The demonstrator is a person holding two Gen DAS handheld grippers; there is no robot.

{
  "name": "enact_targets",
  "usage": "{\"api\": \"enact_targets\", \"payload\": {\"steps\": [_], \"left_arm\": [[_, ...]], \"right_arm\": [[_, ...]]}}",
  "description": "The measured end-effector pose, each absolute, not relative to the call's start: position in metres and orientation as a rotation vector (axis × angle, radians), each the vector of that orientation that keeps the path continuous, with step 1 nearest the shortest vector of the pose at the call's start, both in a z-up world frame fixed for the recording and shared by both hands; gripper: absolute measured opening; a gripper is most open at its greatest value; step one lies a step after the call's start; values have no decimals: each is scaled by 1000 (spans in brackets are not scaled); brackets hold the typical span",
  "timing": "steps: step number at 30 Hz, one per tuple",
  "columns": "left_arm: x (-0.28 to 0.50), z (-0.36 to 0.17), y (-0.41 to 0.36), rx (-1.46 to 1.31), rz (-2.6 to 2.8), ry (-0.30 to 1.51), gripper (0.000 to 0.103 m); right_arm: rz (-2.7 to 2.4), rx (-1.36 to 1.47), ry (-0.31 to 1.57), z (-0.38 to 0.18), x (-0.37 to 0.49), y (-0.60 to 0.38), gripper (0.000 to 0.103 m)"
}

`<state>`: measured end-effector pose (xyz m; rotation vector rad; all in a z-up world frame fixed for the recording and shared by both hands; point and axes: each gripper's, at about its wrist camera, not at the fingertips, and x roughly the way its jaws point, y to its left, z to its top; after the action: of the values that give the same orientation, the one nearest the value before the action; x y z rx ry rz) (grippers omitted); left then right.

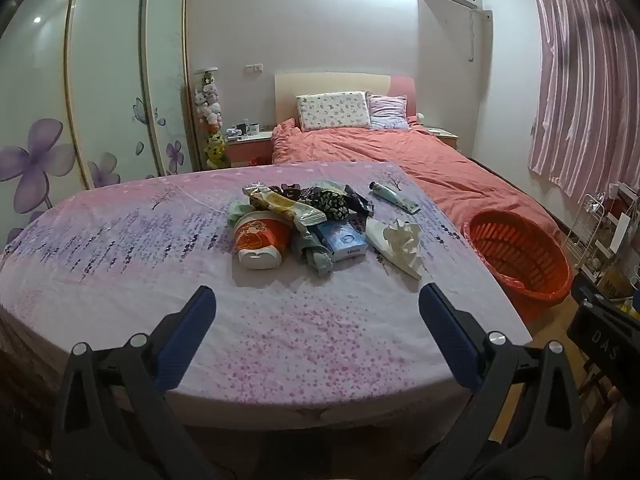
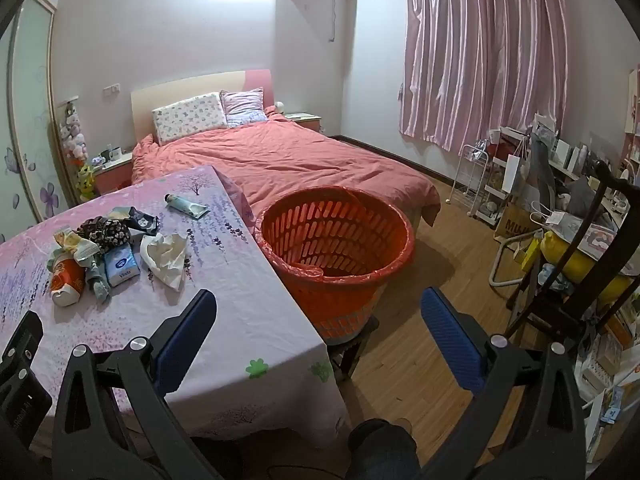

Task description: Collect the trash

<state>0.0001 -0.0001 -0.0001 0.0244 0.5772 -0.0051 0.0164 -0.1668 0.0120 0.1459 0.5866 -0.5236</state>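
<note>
A pile of trash lies mid-table: an orange and white cup (image 1: 260, 240) (image 2: 66, 282) on its side, a yellow wrapper (image 1: 286, 204), a blue tissue pack (image 1: 344, 242) (image 2: 120, 270), crumpled white paper (image 1: 398, 246) (image 2: 166, 254), a dark patterned wrapper (image 1: 332, 200) (image 2: 106, 230) and a tube (image 1: 394, 196) (image 2: 186, 206). An orange basket (image 1: 520, 262) (image 2: 338, 256) with a liner stands right of the table. My left gripper (image 1: 316, 312) is open and empty, short of the pile. My right gripper (image 2: 318, 316) is open and empty, over the table's right edge by the basket.
The table (image 1: 120, 240) (image 2: 248, 320) has a pink and purple floral cloth. A bed (image 1: 380, 148) (image 2: 288, 160) with a red cover stands behind. A wardrobe (image 1: 100, 100) is at left. A dark chair (image 2: 576, 264) and cluttered shelves (image 2: 500, 184) stand right.
</note>
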Motion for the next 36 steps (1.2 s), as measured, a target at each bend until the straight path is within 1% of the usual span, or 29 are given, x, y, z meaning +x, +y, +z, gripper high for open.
{"api": "enact_targets", "payload": {"steps": [36], "left_arm": [[0,0,0,23,-6,583,99]], "right_arm": [[-522,149,592,10,17,-169,101]]}}
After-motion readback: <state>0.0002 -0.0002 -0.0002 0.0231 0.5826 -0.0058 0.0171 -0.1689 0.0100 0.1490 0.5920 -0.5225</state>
